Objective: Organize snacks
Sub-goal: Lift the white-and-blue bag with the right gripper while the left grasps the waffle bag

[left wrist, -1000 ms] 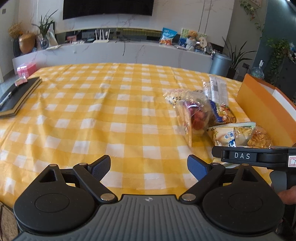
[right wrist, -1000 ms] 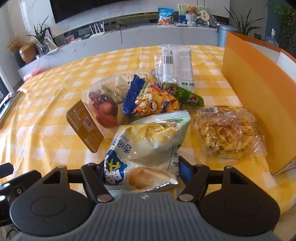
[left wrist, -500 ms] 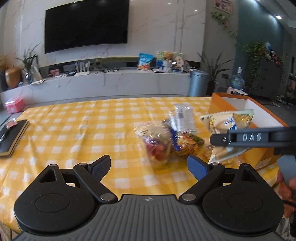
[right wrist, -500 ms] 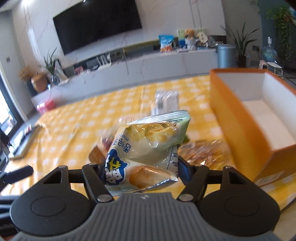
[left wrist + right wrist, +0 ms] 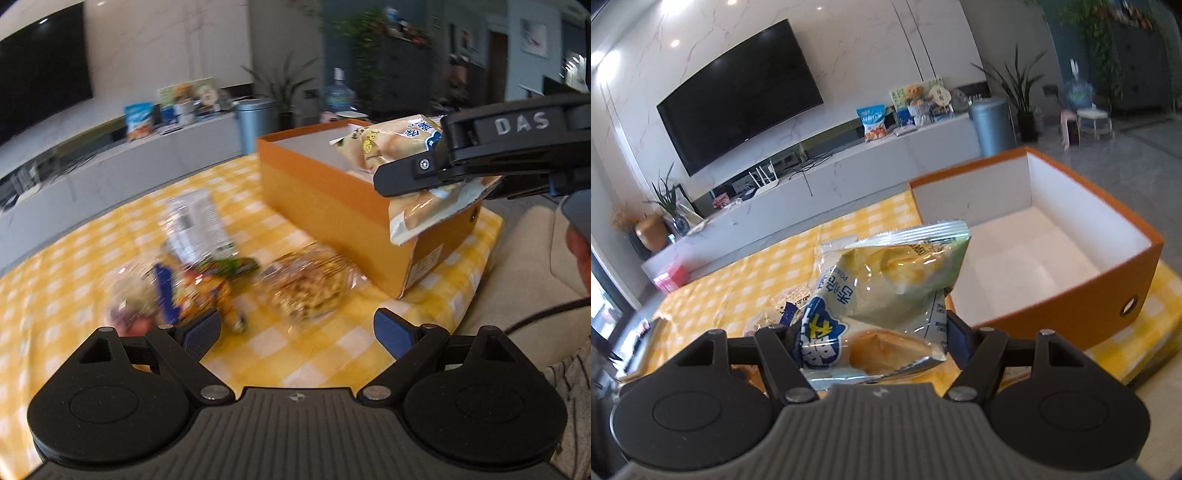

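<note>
With right gripper (image 5: 873,332) clamped on the bread packet (image 5: 886,291) above the orange box (image 5: 1071,314) near edge, carry further over the white floor before releasing, left gripper (image 5: 295,332) wide, empty

The snack pile (image 5: 207,280) on the checked tablecloth (image 5: 280,354) is smeared by motion blur (no label is legible). The lower end of the bread packet (image 5: 886,306) is hidden behind the right gripper (image 5: 873,332).
</note>
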Motion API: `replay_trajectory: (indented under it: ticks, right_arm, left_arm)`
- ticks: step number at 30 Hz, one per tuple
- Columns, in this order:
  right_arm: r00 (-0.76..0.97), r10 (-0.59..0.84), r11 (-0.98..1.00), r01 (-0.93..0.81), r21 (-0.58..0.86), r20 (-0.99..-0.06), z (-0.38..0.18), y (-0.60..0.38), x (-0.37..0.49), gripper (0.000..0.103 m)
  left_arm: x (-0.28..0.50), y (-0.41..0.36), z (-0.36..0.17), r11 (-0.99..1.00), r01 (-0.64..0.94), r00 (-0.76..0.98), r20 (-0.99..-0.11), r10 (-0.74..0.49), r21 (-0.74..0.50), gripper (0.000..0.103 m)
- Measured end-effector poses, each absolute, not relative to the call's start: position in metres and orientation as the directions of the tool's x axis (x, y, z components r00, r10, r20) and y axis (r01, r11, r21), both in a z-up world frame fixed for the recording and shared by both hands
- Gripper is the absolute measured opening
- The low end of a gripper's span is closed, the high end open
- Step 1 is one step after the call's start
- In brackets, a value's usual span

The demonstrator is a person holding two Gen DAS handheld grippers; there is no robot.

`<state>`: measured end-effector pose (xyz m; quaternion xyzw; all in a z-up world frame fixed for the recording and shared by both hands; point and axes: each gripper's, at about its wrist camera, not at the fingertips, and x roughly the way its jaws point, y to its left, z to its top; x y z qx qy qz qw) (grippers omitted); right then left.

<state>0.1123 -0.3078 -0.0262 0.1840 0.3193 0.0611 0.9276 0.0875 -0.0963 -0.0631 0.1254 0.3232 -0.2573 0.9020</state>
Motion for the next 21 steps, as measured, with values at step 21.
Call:
replay_trajectory:
  ticks: [21]
  right_arm:
    - [0.805,0.233,0.880,0.064,0.470,-0.546,-0.031,-0.329,0.107,0.069]
  left_arm:
    - [0.222,-0.202,-0.129,0.549,0.825,0.358,-0.875,-0.326,0.133,0.103]
